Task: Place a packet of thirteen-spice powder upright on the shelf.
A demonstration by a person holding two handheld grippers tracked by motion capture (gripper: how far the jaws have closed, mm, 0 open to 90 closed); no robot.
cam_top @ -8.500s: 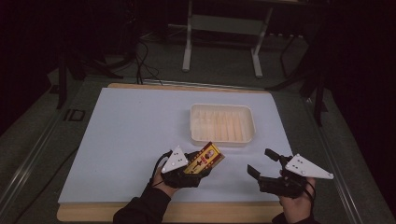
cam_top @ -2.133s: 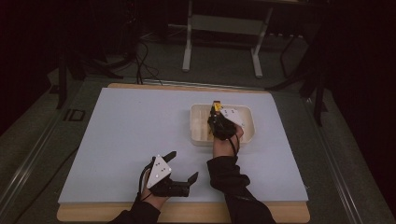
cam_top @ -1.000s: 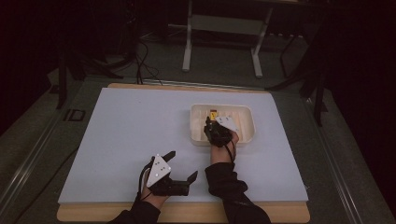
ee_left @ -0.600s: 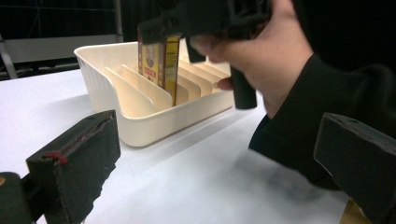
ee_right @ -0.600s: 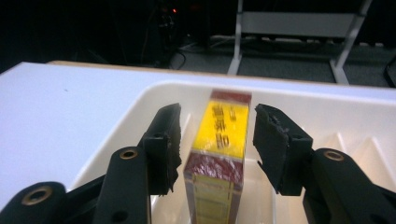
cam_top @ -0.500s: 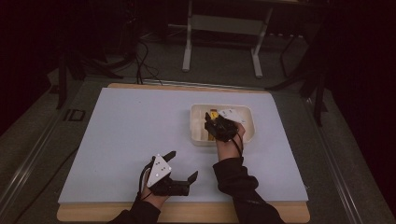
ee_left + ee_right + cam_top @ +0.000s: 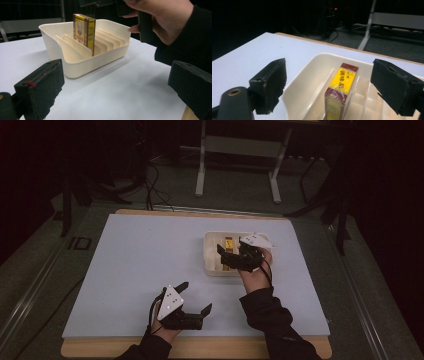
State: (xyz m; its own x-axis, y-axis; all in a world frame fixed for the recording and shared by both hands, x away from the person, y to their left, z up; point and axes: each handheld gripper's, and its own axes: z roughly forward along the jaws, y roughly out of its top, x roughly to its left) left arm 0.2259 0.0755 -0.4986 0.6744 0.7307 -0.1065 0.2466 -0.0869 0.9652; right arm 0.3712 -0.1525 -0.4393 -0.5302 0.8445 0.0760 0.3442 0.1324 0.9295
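A yellow and red box (image 7: 228,242) (image 7: 84,30) (image 7: 340,87) stands upright in a slot of the cream divided tray (image 7: 218,272) (image 7: 95,62) (image 7: 312,62). My right gripper (image 7: 223,257) (image 7: 334,85) hovers just above the tray's near side. Its jaws have just been opening and now stand wide, with the box below and between them, untouched. My left gripper (image 7: 196,296) (image 7: 115,87) rests open near the table's front edge, nothing between its jaws. The right hand (image 7: 160,20) shows beyond the tray in the left gripper view.
The tray sits right of centre on a pale blue mat (image 7: 150,260) over a wooden table (image 7: 200,347). Metal stand legs (image 7: 237,165) and cables lie on the dark floor beyond the far edge.
The right gripper has let go of the box, opened wide and lifted back toward the person. The box stays upright in the tray. The left gripper has not moved.
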